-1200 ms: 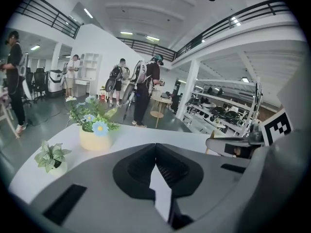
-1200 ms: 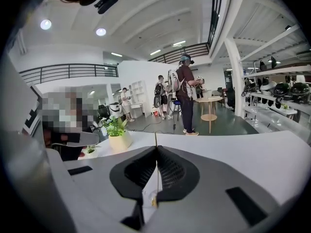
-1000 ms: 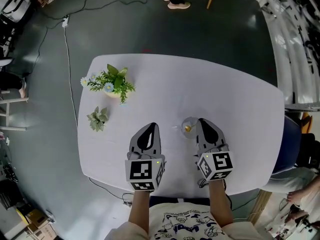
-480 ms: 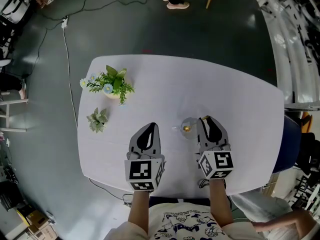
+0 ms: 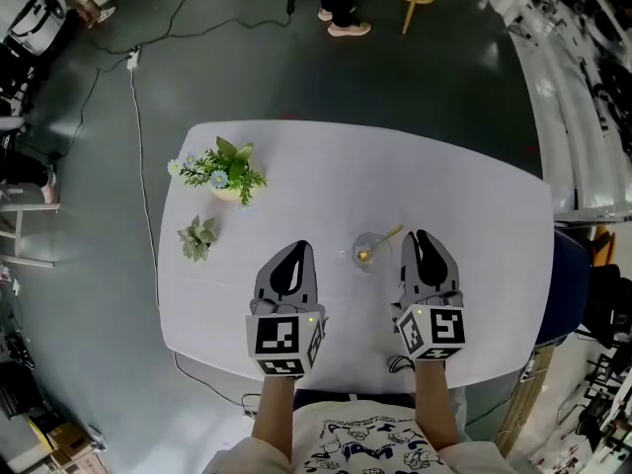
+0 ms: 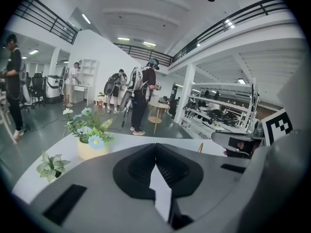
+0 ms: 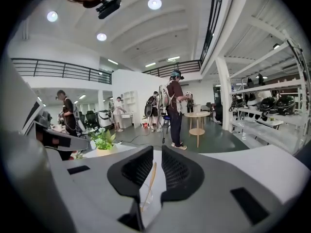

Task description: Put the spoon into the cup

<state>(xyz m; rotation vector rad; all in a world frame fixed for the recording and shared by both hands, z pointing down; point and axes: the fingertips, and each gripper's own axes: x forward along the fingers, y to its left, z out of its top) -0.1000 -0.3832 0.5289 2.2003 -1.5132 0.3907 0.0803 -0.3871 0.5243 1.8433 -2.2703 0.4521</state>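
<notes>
A clear glass cup (image 5: 369,251) stands on the white table (image 5: 474,205), and a gold spoon (image 5: 391,235) leans in it with its handle sticking out up and to the right. My right gripper (image 5: 423,236) hovers just right of the cup, clear of it. Its jaws are closing with a gap still between them and nothing held. Through that gap in the right gripper view I see the spoon (image 7: 151,174) and the cup (image 7: 145,198) beyond the fingertips. My left gripper (image 5: 297,249) sits left of the cup, jaws shut and empty (image 6: 155,145).
A potted flower plant (image 5: 225,173) and a small green plant (image 5: 197,236) stand at the table's left side. The table's near edge runs right under both grippers. People and a round stool (image 7: 197,123) are on the floor beyond the table.
My right gripper was over the cup with the spoon; it has let go and drawn back to the right and upward. The spoon now stands free in the cup. The left gripper rose slightly.
</notes>
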